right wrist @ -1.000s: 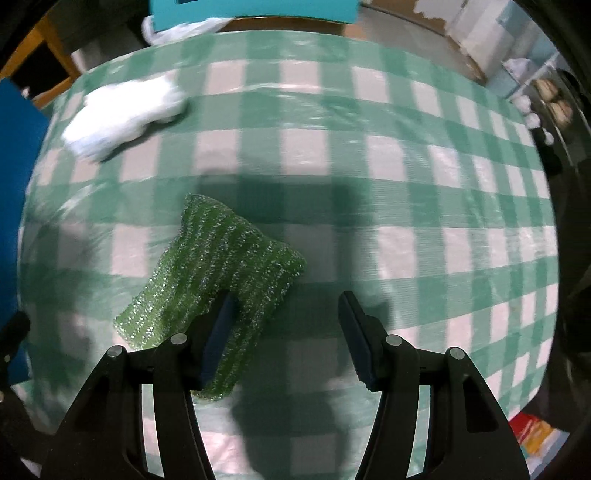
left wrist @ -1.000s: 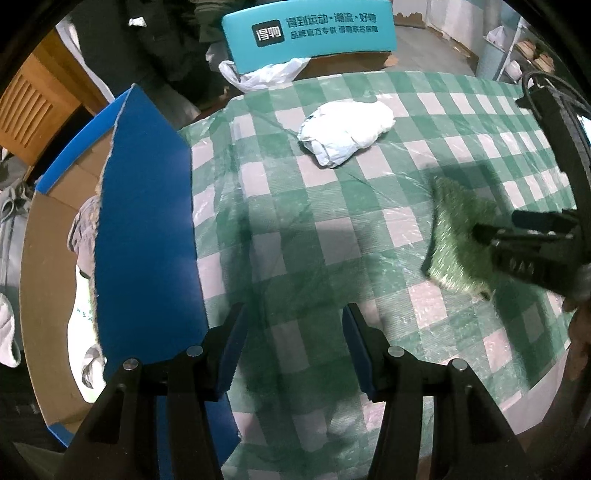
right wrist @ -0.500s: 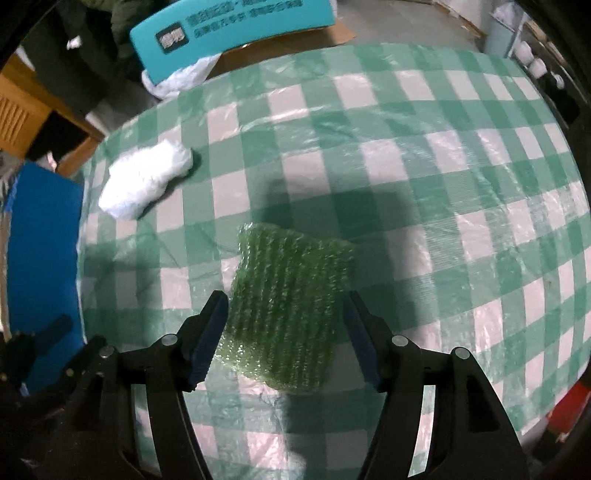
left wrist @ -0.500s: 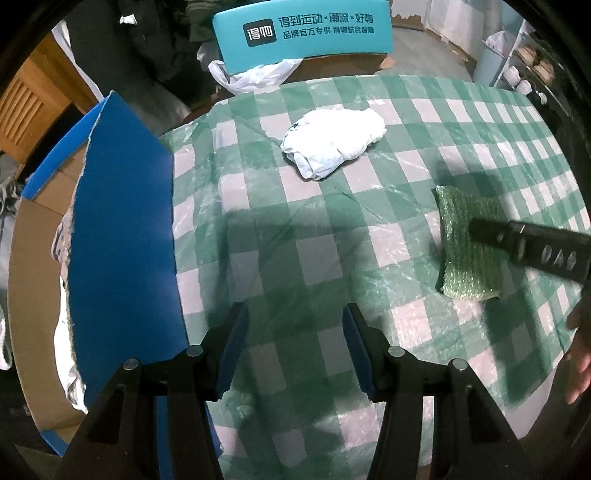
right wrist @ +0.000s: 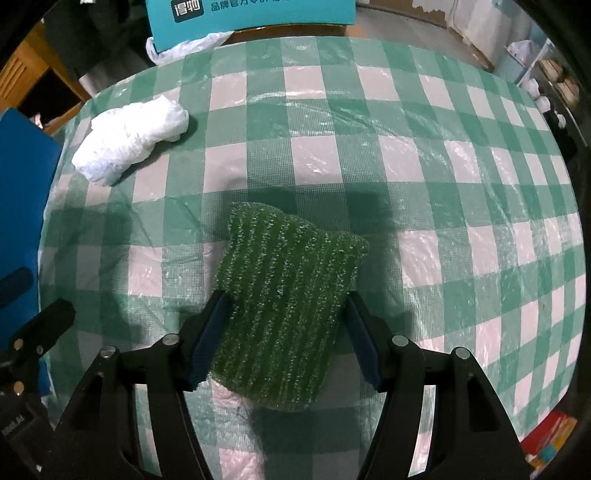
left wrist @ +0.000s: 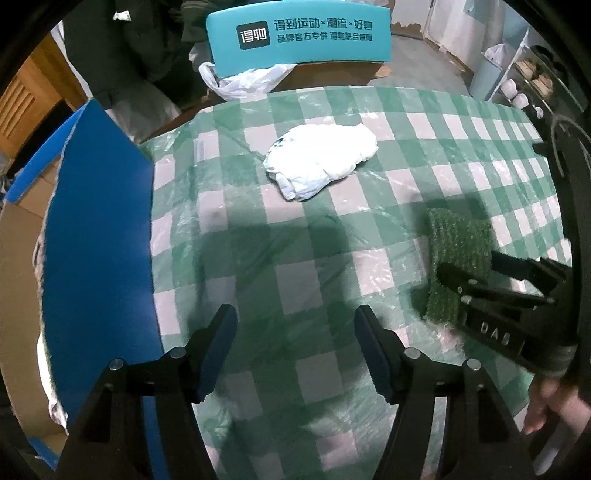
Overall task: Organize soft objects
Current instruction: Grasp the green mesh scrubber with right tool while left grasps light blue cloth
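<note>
A green sparkly knitted cloth (right wrist: 284, 295) lies on the green-and-white checked table (right wrist: 406, 155). My right gripper (right wrist: 284, 339) is open, its jaws standing on either side of the cloth's near half; it also shows in the left wrist view (left wrist: 469, 267) over the cloth (left wrist: 456, 240). A white crumpled cloth (left wrist: 321, 158) lies farther back, also in the right wrist view (right wrist: 129, 140). My left gripper (left wrist: 295, 350) is open and empty above the table, left of the green cloth.
An open cardboard box with a blue flap (left wrist: 96, 229) stands at the table's left edge, soft items inside. A teal chair back (left wrist: 299, 33) and a white plastic bag (left wrist: 247, 79) sit beyond the far edge. Shelves with cups (left wrist: 517, 92) are at far right.
My right gripper has moved forward so its open jaws now straddle the green cloth. The left gripper has shifted slightly; its jaws stay open.
</note>
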Demonstrator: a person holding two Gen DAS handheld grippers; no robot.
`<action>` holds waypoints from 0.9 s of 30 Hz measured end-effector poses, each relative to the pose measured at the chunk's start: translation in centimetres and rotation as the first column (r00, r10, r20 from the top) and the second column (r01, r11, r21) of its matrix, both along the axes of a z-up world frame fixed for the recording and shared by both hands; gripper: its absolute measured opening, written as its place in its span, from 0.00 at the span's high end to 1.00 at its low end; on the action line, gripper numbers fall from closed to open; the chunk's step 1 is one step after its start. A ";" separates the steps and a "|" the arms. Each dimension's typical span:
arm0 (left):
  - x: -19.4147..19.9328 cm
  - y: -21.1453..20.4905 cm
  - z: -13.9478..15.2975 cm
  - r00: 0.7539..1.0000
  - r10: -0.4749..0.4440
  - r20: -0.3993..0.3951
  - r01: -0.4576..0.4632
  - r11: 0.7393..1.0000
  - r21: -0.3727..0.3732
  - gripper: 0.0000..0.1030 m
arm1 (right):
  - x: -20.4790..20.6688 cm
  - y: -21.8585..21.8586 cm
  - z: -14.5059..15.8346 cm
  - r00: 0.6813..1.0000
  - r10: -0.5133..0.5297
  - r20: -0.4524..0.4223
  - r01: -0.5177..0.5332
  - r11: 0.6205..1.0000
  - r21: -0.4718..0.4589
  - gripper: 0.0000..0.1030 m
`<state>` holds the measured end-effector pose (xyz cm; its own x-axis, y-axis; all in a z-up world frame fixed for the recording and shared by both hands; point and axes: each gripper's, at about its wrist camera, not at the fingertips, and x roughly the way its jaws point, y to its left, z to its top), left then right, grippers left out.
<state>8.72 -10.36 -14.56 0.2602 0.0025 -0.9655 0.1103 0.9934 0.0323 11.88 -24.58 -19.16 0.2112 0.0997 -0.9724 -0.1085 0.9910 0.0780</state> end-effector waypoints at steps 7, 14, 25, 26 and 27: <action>1.8 -0.2 0.0 1.000 0.004 0.006 -0.004 0.999 -0.044 0.34 | -0.9 -1.4 1.2 1.000 0.003 0.005 -0.003 0.999 0.048 0.84; 4.2 -0.1 0.7 0.999 0.017 0.044 -0.014 0.998 -0.066 0.34 | -0.6 -2.5 2.5 0.999 -0.007 0.038 0.004 0.997 0.082 0.85; 7.3 -2.1 1.4 0.984 -0.121 0.134 0.118 0.993 0.025 0.34 | 0.3 -4.3 6.1 0.993 -0.046 0.113 0.031 0.990 0.136 0.85; 7.4 -2.5 1.3 0.979 -0.148 0.140 0.143 0.989 0.040 0.34 | 0.4 -4.4 6.2 0.992 -0.049 0.114 0.033 0.989 0.141 0.85; 7.5 -2.8 1.2 0.975 -0.171 0.144 0.166 0.985 0.048 0.34 | 0.3 -4.5 6.4 0.992 -0.054 0.116 0.037 0.989 0.145 0.85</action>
<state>16.23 -13.15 -13.34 0.3988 -0.0198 -0.9168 0.2674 0.9588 0.0956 12.22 -29.04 -12.71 0.3319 0.2229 -0.9166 -0.0801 0.9748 0.2080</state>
